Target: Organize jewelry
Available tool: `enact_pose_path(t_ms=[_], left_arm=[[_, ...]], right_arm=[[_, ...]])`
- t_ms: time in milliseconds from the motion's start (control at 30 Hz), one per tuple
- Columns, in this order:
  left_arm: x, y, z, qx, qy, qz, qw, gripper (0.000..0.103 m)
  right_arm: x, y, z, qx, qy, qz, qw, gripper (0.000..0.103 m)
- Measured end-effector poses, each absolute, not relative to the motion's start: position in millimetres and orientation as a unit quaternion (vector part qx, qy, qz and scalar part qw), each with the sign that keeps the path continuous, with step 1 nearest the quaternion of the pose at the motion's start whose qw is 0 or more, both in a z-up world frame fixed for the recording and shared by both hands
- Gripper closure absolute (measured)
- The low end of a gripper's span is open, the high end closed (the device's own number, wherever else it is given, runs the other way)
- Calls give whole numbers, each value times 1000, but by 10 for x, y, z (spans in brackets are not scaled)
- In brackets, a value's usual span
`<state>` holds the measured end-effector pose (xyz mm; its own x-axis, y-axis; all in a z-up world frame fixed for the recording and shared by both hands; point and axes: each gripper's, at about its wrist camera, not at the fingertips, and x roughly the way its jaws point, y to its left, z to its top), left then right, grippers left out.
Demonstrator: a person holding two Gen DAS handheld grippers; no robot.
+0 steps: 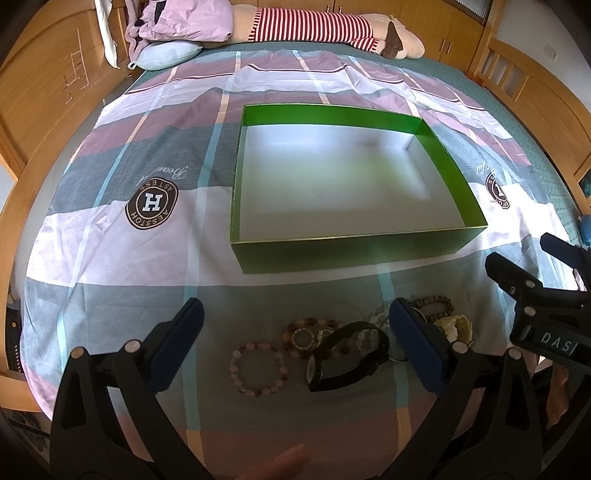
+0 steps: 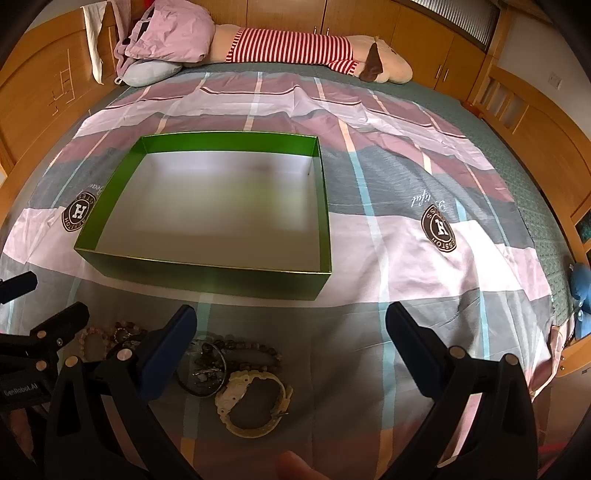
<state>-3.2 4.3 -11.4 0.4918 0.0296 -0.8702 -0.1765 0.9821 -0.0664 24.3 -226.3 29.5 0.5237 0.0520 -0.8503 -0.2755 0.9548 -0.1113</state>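
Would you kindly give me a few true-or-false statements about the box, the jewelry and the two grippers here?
1. The green box holds nothing. True.
2. The black watch lies inside the box. False: it lies on the bedspread among the bracelets.
3. The left gripper is open. True.
4. The right gripper is shut on the cream watch. False: it is open, holding nothing.
5. The pink bead bracelet lies outside the box. True.

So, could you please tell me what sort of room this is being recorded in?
Most likely a bedroom: the open green cardboard box sits on a bed's pink-and-grey plaid sheet, with a long striped plush toy by the wooden headboard and wooden cupboards behind.
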Motion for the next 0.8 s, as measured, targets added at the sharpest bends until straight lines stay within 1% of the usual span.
enact_pose_path(t_ms=[133, 200, 233, 267, 300, 367, 433, 467, 500, 533, 567, 600, 633, 667, 800], left_arm=[[-31, 62, -102, -76, 500, 62, 860, 2], [-24, 68, -100, -76, 499, 64, 861, 2], [-21, 67, -99, -77, 499, 64, 861, 2], [-29, 72, -100, -77, 497, 64, 862, 2], [-19, 64, -94, -77, 497, 64, 862, 2], [-20, 63, -81, -74, 494, 69, 864, 2], [-16, 59, -84, -71, 495, 70, 863, 6], [-18, 61, -94, -71, 499, 63, 861, 11], [-20, 58, -107, -70, 506, 54, 858, 18], [-26, 67, -130, -71, 517, 44, 852, 21], [-24, 68, -152, -72, 526, 39, 847, 24], [-22, 86, -183, -77, 536, 32, 840, 27], [-21, 112, -216, -84, 545, 24, 834, 28], [-17, 144, -254, -93, 555, 15, 826, 29], [-8, 163, -365, -101, 577, 1, 811, 29]], right_arm=[[272, -2273, 187, -148, 490, 73, 856, 1], [301, -2303, 116, -143, 509, 82, 845, 11], [305, -2308, 96, -142, 514, 85, 842, 13], [307, -2320, 60, -140, 521, 89, 837, 16], [303, -2315, 30, -140, 527, 93, 833, 22], [281, -2301, -12, -137, 536, 110, 826, 27], [257, -2282, -24, -132, 541, 126, 821, 28], [246, -2265, -41, -130, 547, 135, 816, 30], [237, -2245, -66, -129, 555, 143, 809, 38], [229, -2232, -91, -129, 562, 147, 804, 43], [230, -2218, -142, -129, 573, 151, 795, 52], [233, -2205, -191, -133, 581, 150, 788, 57], [235, -2195, -239, -138, 588, 149, 783, 65], [236, -2185, -287, -141, 595, 149, 777, 68], [216, -2157, -332, -140, 606, 164, 766, 68]])
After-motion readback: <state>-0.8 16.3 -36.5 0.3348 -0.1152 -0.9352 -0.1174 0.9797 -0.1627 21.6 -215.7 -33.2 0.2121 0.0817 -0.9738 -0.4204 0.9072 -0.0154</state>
